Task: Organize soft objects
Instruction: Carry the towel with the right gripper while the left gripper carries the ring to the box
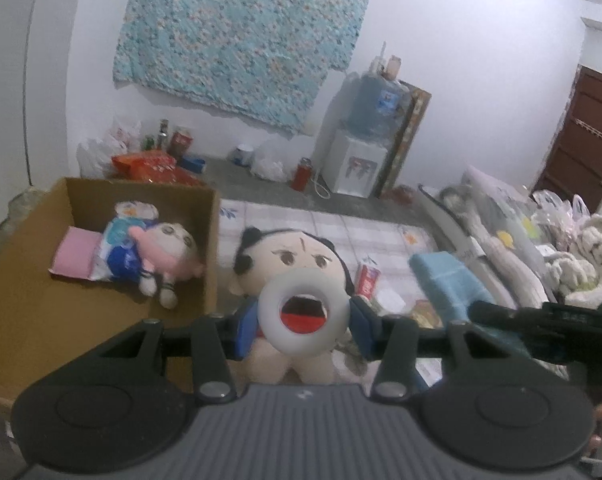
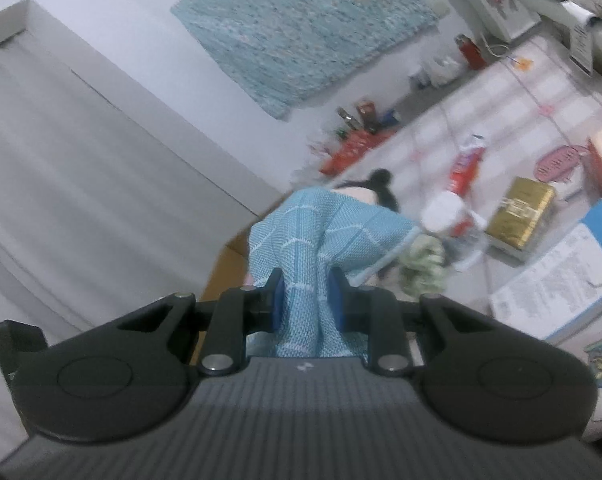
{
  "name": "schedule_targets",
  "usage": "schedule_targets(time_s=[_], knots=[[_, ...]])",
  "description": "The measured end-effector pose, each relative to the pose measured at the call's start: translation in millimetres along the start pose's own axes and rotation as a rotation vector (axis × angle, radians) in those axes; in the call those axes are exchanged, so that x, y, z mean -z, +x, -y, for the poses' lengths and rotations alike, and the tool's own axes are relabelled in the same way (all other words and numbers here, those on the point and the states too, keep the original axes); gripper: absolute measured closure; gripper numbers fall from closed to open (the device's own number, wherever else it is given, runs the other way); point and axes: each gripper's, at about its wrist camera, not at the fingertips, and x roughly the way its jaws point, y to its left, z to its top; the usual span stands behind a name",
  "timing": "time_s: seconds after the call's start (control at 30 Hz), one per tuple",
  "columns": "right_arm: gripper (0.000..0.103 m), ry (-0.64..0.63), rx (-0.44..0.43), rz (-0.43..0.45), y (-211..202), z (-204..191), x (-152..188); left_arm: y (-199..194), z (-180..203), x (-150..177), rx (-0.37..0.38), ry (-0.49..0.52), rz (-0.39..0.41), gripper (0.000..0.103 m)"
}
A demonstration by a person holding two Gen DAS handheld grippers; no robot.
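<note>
My left gripper (image 1: 304, 330) is shut on a plush doll (image 1: 297, 258) with black hair, a white ring mouth and cream body, held beside a cardboard box (image 1: 33, 320) at the left. Inside the box lie a pink-headed plush (image 1: 169, 258), a blue-and-white soft item (image 1: 121, 240) and a pink cloth (image 1: 75, 258). My right gripper (image 2: 307, 300) is shut on a light blue woven towel (image 2: 321, 236), which hangs bunched between the fingers. The towel (image 1: 447, 280) and right gripper also show at right in the left wrist view.
A toothpaste tube (image 2: 463, 172), white jar (image 2: 445, 210), gold box (image 2: 521, 212) and papers (image 2: 553, 284) lie on the tiled mat. A water dispenser (image 1: 361, 160), bottles and bags stand by the wall. Bedding is piled at right (image 1: 561, 248).
</note>
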Motion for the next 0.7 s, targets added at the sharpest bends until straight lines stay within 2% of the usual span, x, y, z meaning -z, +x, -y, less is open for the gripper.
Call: schedule_targets(time_s=[0.17,0.37,0.57,0.7], knots=[[0.081,-0.048,-0.064,-0.001,2,-32,-6,-14,-14,-8,-0.044,-0.024,0.044,0.053],[0.081,-0.095,-0.159,-0.042,25,-79,-14,-30,-41,-17,-0.115,-0.049,0.084,0.053],[0.081,-0.178,-0.226,-0.116,66,-137,-19,-40,-74,-28,-0.2,-0.084,0.115,0.053],[0.081,-0.203,-0.234,-0.213,114,-173,-20,-40,-102,-36,-0.272,-0.118,0.134,0.053]])
